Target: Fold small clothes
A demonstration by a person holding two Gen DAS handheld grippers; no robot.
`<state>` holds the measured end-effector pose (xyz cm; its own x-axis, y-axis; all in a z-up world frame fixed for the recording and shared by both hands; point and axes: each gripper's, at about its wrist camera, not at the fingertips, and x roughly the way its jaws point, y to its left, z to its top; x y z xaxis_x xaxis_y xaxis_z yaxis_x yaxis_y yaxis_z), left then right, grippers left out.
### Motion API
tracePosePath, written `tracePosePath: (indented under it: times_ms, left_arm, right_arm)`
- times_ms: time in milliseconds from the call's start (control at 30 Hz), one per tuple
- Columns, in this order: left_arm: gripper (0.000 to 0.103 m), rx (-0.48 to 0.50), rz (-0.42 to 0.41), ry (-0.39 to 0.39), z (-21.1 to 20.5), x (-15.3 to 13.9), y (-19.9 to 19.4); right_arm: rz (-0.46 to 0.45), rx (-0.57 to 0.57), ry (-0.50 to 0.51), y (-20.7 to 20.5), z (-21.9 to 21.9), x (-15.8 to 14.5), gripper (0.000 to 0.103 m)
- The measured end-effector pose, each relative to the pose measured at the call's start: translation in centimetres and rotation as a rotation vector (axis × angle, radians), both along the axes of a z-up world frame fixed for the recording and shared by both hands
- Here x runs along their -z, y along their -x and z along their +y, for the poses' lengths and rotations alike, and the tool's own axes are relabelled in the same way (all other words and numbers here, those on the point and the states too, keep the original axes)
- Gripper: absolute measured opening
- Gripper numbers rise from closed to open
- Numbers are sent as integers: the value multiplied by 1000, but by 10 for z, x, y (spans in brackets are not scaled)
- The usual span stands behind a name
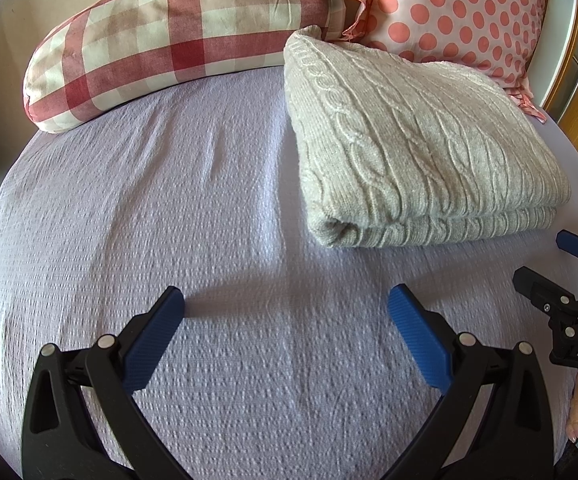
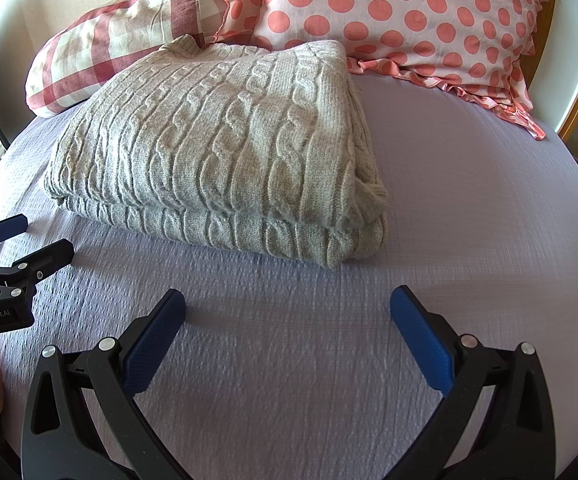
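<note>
**A:** Both tools are off the garment here. The left gripper [image 1: 285,304] hangs over bare lilac bedspread [image 1: 169,240], fingers spread wide, nothing between them.

**B:** Same story for the right gripper [image 2: 287,306]: released, empty, pads apart. And the cable-knit sweater [image 2: 225,152]?

**A:** Folded into a thick stacked rectangle, lying straight ahead of the right gripper and ahead and to the right of the left one. Its near folded edge sits just beyond the fingertips, apart from both.

**B:** It looks done to me. Layers squared up, one rounded fold facing the tools, so I judge the fold complete and the hands backed clear so nothing snags the knit.

**A:** Agreed. It's parked far from the tongs, up against the polka-dot pillow [image 2: 409,20] and the checked pillow [image 2: 101,52], which keeps the near stretch of bed free as working space.

**B:** One loose lump shows at the sweater's right near corner; that might want a tuck.
</note>
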<state>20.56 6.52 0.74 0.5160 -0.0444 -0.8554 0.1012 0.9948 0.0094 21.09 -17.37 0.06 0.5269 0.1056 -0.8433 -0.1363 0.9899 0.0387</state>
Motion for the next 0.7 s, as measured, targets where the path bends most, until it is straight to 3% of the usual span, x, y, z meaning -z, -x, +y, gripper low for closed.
tracePosePath:
  times_ms: [700]
  left_arm:
    - [101,13,46,-7,-3,0,-13]
  right_arm:
    - [0,1,0,0,0,0,102]
